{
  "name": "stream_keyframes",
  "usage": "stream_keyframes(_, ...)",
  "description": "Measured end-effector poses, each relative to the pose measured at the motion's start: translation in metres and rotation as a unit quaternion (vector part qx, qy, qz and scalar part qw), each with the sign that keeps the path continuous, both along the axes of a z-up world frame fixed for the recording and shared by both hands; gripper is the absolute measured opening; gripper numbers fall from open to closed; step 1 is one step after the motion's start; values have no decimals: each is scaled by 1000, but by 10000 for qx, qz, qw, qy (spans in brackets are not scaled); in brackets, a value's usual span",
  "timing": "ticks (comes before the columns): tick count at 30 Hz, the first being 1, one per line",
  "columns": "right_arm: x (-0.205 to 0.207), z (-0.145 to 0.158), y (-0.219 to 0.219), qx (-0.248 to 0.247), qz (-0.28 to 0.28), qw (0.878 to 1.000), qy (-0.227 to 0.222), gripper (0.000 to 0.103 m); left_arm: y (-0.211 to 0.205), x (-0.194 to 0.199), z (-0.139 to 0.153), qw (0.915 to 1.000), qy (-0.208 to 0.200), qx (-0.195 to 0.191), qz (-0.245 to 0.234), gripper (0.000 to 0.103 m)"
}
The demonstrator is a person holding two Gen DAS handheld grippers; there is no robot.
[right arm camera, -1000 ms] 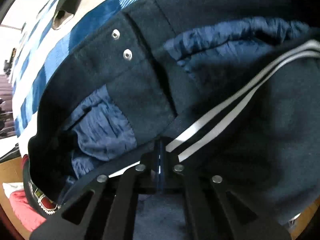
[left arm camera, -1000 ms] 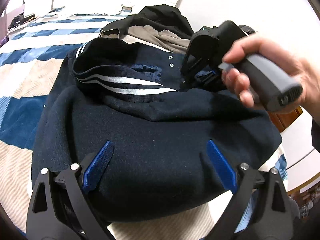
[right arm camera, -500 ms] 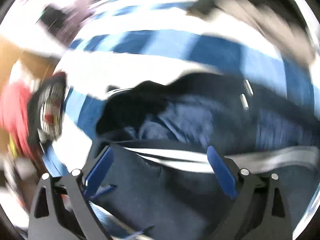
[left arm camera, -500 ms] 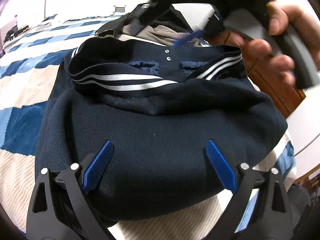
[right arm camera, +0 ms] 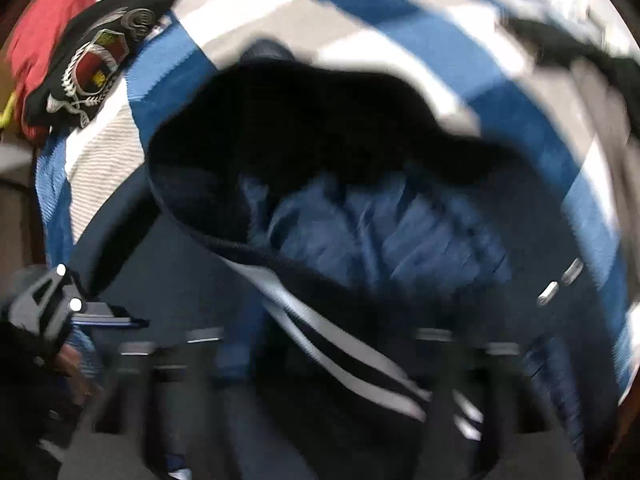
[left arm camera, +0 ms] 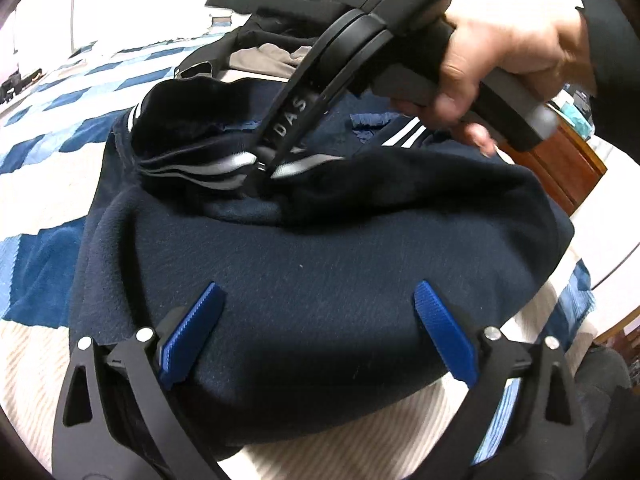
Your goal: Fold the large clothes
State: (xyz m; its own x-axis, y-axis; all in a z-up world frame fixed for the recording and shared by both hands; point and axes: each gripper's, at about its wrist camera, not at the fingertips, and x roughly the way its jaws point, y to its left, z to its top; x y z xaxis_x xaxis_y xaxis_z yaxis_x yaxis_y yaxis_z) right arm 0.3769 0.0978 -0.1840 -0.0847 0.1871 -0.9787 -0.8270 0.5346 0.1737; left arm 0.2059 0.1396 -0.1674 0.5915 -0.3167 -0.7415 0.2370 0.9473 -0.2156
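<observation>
Bedspread (left arm camera: pixel 48 128): blue, white and beige checks, spread over the bed; it fills the left of the left wrist view and runs under all the clothes.
Jacket (left arm camera: pixel 320 272): navy fleece varsity-style jacket, lying folded into a bulky bundle on the bedspread, in the middle of the view.
Left claw (left arm camera: pixel 318 336): at the bottom edge, its blue pads (left arm camera: pixel 188 344) spread wide apart over the near edge of the jacket; nothing is pinched between them.
Striped band (left arm camera: pixel 224 168): ribbed navy trim with white stripes, bunched at the far side of the bundle.
Right claw (left arm camera: pixel 260 170): pointing steeply down from the upper right, tips drawn close together and clamped on the striped band, which puckers towards them. Its jaws have just been closing, with the band between them.
Lining (right arm camera: pixel 400 232): crinkled blue fabric inside the jacket's opening, seen in the blurred right wrist view above the striped band.
Snaps (right arm camera: pixel 560 284): two metal studs on the jacket's placket, right of the lining.
Other clothes (left arm camera: pixel 272 54): a black and a tan garment heaped on the bed beyond the jacket.
Right hand (left arm camera: pixel 508 52): wrapped around the grey handle of the right claw, upper right, dark sleeve at the wrist.
Wooden furniture (left arm camera: pixel 560 168): brown, beside the bed at the right edge.
</observation>
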Motion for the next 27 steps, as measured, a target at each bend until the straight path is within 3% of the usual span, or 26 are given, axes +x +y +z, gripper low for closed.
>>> stream_keyframes(4,-2,19,-6,29,136,9994,-312,10,3,6,1,10000,18,-69,-33,94)
stream_keyframes(7,7,51,-15,194,104,9968,-768,8,7,9,2,9999,114,-51,-54,94)
stream_keyframes(9,24,80,-24,225,-78,9903,-1366,7,11,11,1,9997,208,-101,-41,94)
stream_keyframes(13,57,101,-32,37,-412,9782,-2036,7,14,15,-5,9992,382,-137,-22,94)
stream_keyframes(16,78,98,-28,-33,-646,9671,-2460,7,12,17,-12,9990,448,21,31,94)
stream_keyframes(19,95,72,-14,-110,-840,9686,-2340,7,13,21,-15,9987,480,55,176,94)
stream_keyframes(24,97,0,11,-586,-629,9794,-1828,8,14,25,-22,9975,666,48,245,94)
stream_keyframes(27,92,-9,11,-536,-676,9810,-1737,15,11,24,-21,9979,608,72,233,94)
